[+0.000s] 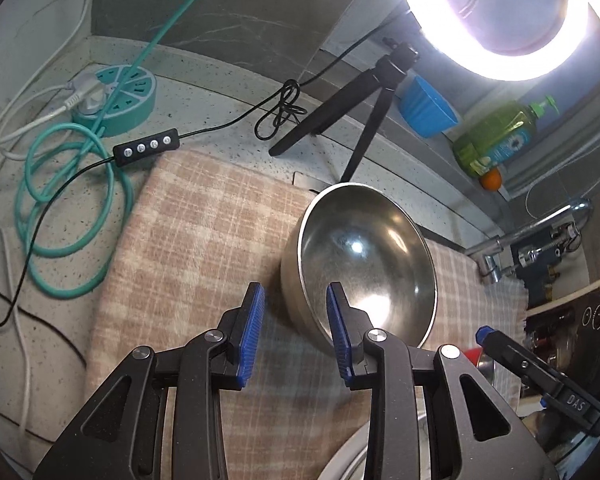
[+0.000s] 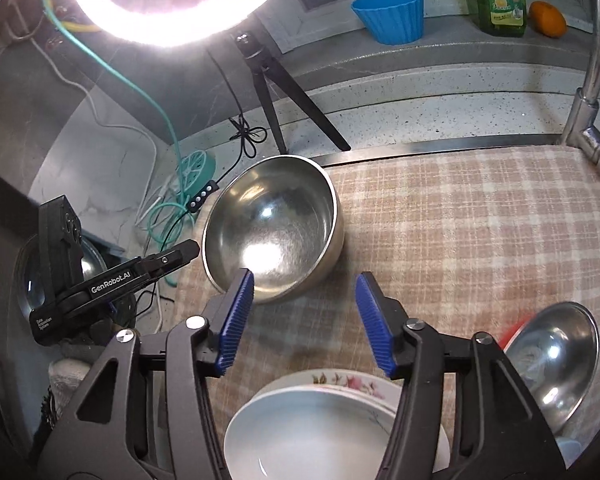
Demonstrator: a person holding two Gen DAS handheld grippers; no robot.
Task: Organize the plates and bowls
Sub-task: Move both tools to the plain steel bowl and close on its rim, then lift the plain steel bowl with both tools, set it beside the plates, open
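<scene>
On the checked cloth [image 1: 188, 216] in the left wrist view, we see a steel bowl [image 1: 364, 256] standing alone, likely set aside for stacking. Our left gripper [image 1: 296, 320] hangs partly open and empty, its right pad just over the near rim. Tripod [image 1: 356, 120] and cables crowd behind.

From the right wrist view, our right gripper [image 2: 304, 312] is half open, empty, above a white bowl [image 2: 324, 432] nested on a floral plate [image 2: 352, 384]; a second steel bowl [image 2: 556, 360] sits right.
</scene>
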